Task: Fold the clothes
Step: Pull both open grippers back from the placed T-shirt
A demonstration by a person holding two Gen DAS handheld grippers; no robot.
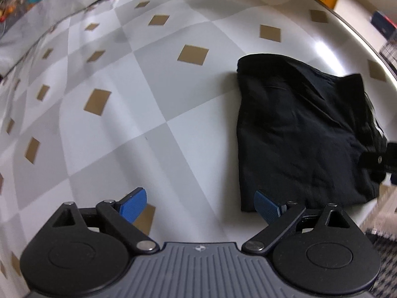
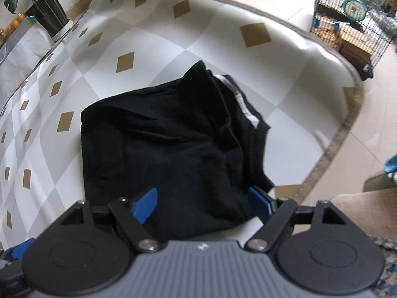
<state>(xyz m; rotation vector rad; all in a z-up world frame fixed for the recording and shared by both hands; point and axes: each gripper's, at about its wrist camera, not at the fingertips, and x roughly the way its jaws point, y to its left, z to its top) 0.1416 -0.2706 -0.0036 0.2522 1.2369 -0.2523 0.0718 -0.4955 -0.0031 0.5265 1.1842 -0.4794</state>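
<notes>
The left gripper (image 1: 201, 204) is seen with its jaws spread wide and nothing between them; only the checked tablecloth (image 1: 129, 114) lies beneath. The black garment (image 1: 297, 134) is found ahead and to the right of it, its near corner just beside the right pad. The right gripper (image 2: 203, 202) is likewise spread and empty, hanging over the garment's near edge (no pad can be seen pressing on it). The cloth is judged soft, light and limp, already folded into a rough rectangle; it would best be taken at a layered edge or corner, all layers pinched together.
</notes>
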